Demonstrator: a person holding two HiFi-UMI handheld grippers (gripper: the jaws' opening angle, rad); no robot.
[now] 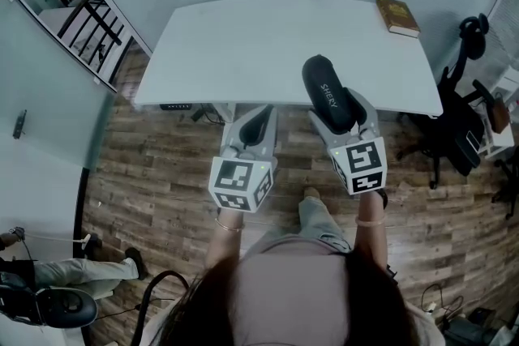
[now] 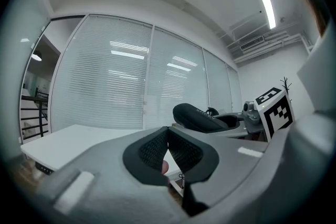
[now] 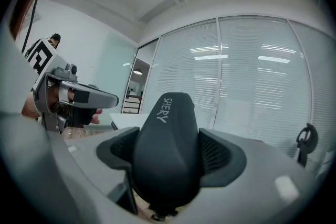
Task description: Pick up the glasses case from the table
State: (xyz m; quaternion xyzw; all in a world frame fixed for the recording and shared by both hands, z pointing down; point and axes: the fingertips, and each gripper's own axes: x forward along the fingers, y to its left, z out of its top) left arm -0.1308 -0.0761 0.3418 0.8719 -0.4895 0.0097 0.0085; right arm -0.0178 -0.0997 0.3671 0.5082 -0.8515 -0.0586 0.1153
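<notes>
Two tools show in front of the person, and only one carries anything. The right tool point(image 1: 341, 114) point(image 3: 168, 150) is clenched on the glasses case point(image 1: 327, 88) point(image 3: 167, 147), its dark mesh pads point(image 3: 216, 153) pressed against the two long sides of the case. The case is black and rounded, with the pale word SHERY near its far end. About half of its length juts forward beyond the pads. It is held up in the air, and from the head view it lies over the front edge of the white surface point(image 1: 243, 44). The left gripper view shows it from the side point(image 2: 198, 117), raised above the level of the surface top.

The left tool point(image 1: 257, 126) point(image 2: 168, 145) is just beside the right one, level with it and near the same front edge. Its pads point(image 2: 149, 150) meet at their tips with nothing between them.

A brown book point(image 1: 397, 16) lies flat at the far right corner of the surface, well apart from both tools. Plank floor point(image 1: 162, 174) shows beneath. A black chair point(image 1: 454, 130) stands to the right of the surface. Closed blinds point(image 3: 252, 86) run along the wall behind it.
</notes>
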